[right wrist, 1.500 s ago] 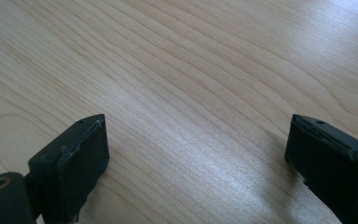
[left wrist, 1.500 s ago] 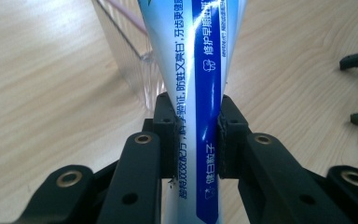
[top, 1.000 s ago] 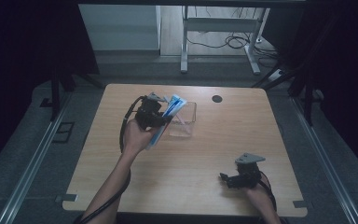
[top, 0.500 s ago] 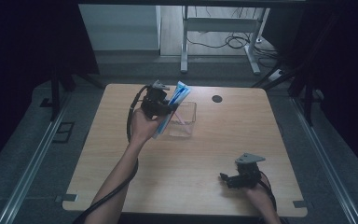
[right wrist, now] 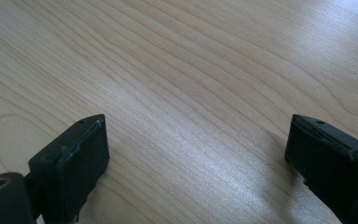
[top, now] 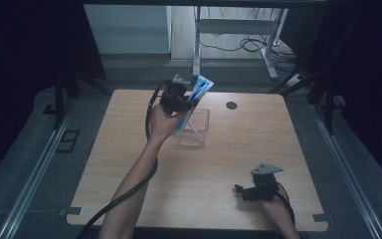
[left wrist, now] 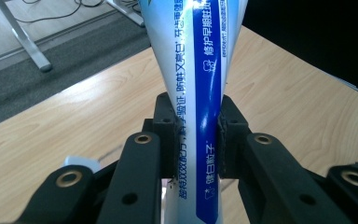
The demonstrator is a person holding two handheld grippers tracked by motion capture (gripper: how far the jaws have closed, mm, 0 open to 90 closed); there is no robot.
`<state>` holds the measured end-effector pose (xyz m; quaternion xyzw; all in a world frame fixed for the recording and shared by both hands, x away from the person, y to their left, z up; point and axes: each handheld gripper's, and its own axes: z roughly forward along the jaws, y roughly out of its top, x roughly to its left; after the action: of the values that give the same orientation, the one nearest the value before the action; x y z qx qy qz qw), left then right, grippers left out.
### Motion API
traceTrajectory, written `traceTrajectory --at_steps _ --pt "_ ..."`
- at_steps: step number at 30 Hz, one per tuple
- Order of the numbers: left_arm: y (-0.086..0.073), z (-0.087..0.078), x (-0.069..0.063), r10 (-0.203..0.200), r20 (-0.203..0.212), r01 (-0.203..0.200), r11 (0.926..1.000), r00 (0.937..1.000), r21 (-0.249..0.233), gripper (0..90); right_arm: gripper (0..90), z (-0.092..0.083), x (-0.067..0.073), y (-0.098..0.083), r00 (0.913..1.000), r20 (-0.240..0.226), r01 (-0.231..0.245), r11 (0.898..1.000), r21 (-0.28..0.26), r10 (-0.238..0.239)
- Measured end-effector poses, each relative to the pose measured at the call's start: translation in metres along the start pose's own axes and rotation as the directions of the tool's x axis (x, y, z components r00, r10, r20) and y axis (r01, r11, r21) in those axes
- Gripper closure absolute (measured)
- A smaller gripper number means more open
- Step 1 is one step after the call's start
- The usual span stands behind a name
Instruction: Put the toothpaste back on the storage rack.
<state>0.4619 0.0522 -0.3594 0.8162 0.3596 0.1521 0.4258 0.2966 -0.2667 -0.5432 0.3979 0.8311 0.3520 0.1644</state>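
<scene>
The left claw (top: 181, 97) pinches a blue-and-white tube (top: 194, 97); in the left gripper view both pads press flat against the tube's (left wrist: 200, 93) sides, near its narrower part, while the wide crimped end fans out beyond the claw (left wrist: 196, 140). The tube hangs in the air at the far side of the worktop (top: 258, 139), above and just left of the clear box (top: 196, 128). Its long axis runs slantwise: crimped end up and toward the far right, the other end down toward the hand and the box's left wall. So the box mouth lies below and slightly right of the held tube.

My reading is that the coming move turns on this offset. If the tube is meant for the box, the left hand would need to carry it right and tip it more upright so the low end clears the rim.

The right claw (top: 241, 191) rests spread on the near right of the worktop, nothing between its 2 pads (right wrist: 81, 154), well apart from the box. The left hand is by far the nearer.
</scene>
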Motion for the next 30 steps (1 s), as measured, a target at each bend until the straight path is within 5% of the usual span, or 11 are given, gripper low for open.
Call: traceTrajectory --at_steps 15,30 --pt "0.011 0.034 0.005 -0.003 -0.027 0.002 0.9993 0.9996 -0.036 74.3 6.0 0.0 0.0 0.0 1.0 -0.003 0.005 1.0 0.001 -0.005" --pt "0.004 0.054 0.003 -0.005 -0.064 0.001 0.9981 0.9979 -0.061 74.3 6.1 0.0 -0.001 0.0 0.9999 -0.005 0.014 1.0 0.005 -0.014"
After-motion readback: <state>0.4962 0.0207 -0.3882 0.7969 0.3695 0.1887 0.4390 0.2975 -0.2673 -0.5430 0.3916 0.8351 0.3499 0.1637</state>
